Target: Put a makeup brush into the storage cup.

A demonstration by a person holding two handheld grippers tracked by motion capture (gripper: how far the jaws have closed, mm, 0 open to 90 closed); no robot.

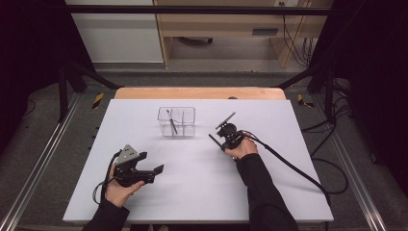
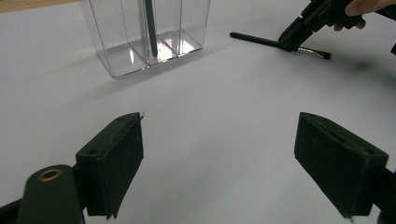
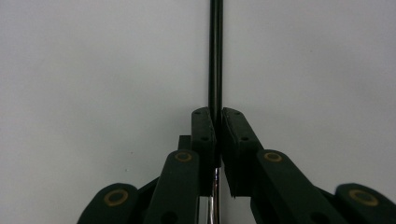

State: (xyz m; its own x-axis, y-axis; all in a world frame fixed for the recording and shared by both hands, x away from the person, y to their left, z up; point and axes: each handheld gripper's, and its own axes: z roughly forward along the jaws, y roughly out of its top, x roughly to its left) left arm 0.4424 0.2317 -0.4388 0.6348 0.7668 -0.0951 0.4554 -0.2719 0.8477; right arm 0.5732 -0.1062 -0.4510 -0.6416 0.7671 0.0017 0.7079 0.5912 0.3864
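Brush (image 2: 279, 43) lying flat on the white table (image 1: 192, 192), pinched mid-handle by the right gripper (image 3: 217, 122).

Probably headed for the clear organizer (image 1: 176, 121) nearby, where another brush already stands; left gripper (image 2: 219, 154) rests well apart, jaws wide and empty.

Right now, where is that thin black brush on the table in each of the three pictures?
High view: the brush lies right of centre, at the tip of the right gripper.
Left gripper view: top right, lying flat on the table.
Right gripper view: running straight up the middle, pinched between the fingers.
Shared landmark: the white table.
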